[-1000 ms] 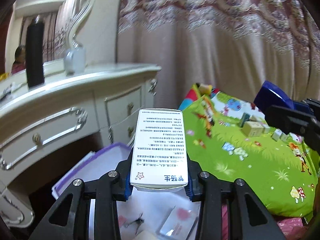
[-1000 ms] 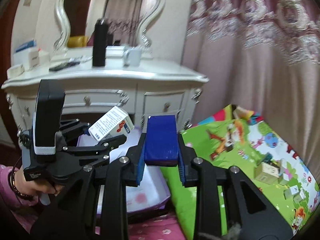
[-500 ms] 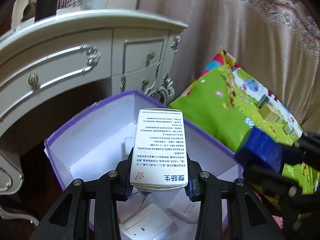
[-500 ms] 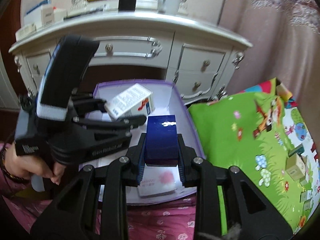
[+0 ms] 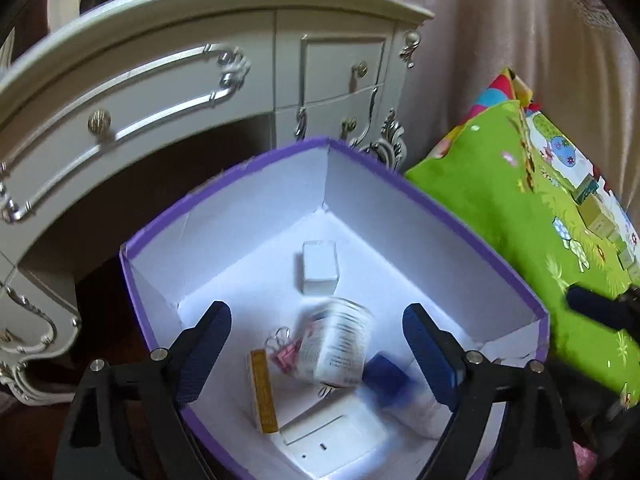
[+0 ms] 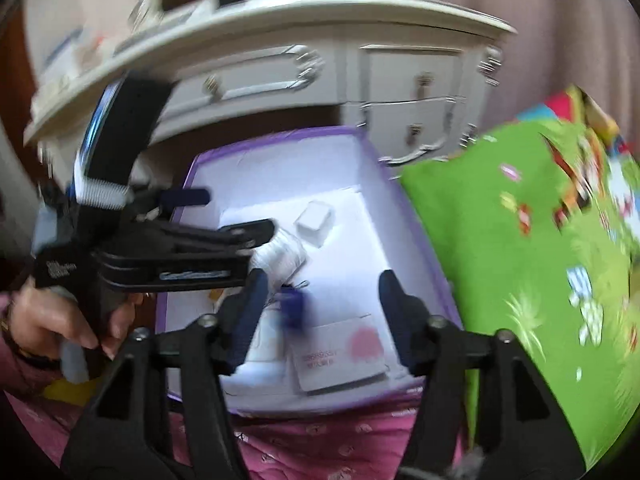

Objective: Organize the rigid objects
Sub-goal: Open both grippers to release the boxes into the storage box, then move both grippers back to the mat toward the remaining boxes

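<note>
A purple-rimmed white box (image 5: 400,184) lies open below both grippers; it also shows in the right wrist view (image 6: 280,136). My left gripper (image 5: 316,344) is open and empty above it. The white medicine box (image 5: 338,346) is blurred, dropping inside the box. My right gripper (image 6: 320,304) is open and empty. The dark blue box (image 6: 292,306) is blurred in the air between its fingers; it also shows in the left wrist view (image 5: 384,376). The left gripper's body (image 6: 180,248) crosses the right wrist view.
Inside the box lie a small white cube (image 5: 319,267), pink clips (image 5: 286,350), a yellow strip box (image 5: 263,390) and a white card (image 6: 340,356). A white dresser (image 5: 200,80) stands behind. A green play mat (image 5: 520,216) with toy blocks lies right.
Both grippers have opened over the purple box. The white medicine box has left the left gripper and the blue box has left the right gripper; both are falling in.
</note>
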